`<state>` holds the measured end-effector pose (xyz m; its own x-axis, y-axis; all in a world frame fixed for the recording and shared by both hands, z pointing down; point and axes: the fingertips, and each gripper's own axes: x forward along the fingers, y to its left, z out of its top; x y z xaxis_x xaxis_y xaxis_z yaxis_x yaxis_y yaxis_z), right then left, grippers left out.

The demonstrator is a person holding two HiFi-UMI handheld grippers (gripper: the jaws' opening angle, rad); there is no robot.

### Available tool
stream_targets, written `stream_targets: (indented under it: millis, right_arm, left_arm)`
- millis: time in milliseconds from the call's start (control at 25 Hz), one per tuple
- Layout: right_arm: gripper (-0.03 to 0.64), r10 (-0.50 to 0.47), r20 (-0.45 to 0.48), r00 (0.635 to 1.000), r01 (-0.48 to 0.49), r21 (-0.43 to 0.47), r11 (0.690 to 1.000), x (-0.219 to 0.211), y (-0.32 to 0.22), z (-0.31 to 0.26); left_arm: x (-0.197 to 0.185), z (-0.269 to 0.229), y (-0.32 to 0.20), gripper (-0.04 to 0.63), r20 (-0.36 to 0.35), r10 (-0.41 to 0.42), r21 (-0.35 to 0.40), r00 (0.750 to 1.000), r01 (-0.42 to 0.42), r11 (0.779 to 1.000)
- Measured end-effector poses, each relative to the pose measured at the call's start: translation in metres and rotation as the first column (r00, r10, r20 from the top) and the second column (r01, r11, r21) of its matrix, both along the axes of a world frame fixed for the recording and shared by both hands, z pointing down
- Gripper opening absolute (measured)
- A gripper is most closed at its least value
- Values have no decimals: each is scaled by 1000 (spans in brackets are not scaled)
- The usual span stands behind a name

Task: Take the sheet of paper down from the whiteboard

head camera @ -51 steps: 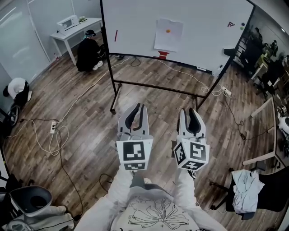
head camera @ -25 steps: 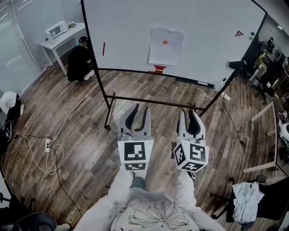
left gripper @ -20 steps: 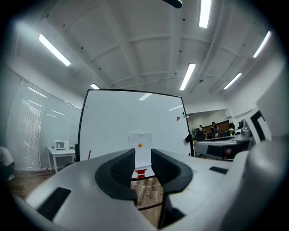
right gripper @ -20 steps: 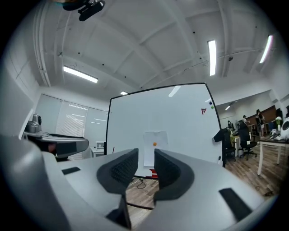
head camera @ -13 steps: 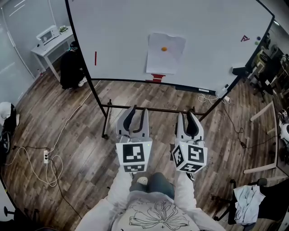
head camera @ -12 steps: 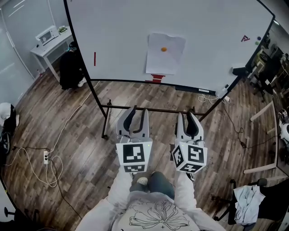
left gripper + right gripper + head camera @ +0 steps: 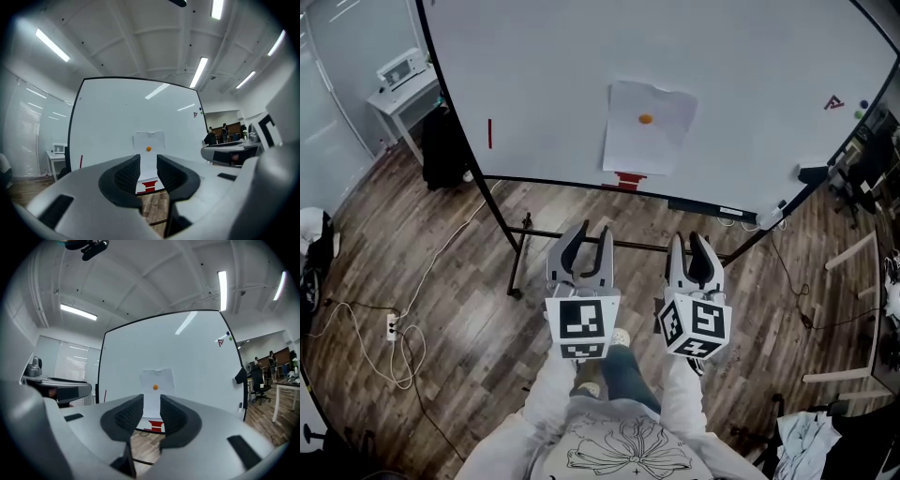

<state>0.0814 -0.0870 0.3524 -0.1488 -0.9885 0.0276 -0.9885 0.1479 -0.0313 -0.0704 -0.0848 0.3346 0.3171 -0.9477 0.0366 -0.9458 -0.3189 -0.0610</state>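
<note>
A white sheet of paper (image 7: 645,131) hangs on the whiteboard (image 7: 544,84), pinned near its top by a small orange magnet (image 7: 646,119). Both grippers are held level side by side, well short of the board. My left gripper (image 7: 586,232) is open with nothing between its fingers, and so is my right gripper (image 7: 695,240). In the left gripper view the paper (image 7: 149,139) and the magnet (image 7: 148,149) show just above the gap of the left gripper (image 7: 148,164). The right gripper view shows the paper (image 7: 157,379) straight ahead over the right gripper (image 7: 151,405).
A red marker (image 7: 489,133) sticks to the board at the left, and a red block (image 7: 627,180) sits on its lower edge under the paper. The stand's crossbar (image 7: 619,246) runs just beyond the grippers. A white table (image 7: 398,89) stands far left; cables (image 7: 394,328) lie on the wooden floor.
The whiteboard and paper have come nearer and grown larger as the person walks forward. Both grippers travelled with the person towards the board, jaws unchanged.
</note>
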Motion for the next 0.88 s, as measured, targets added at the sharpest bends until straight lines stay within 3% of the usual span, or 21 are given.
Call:
stream_targets:
  millis: [880]
  right_arm:
    - [106, -83, -30, 996, 84, 27, 996, 85, -231, -12]
  left_arm:
    - [68, -10, -215, 101, 19, -94, 31, 995, 94, 995]
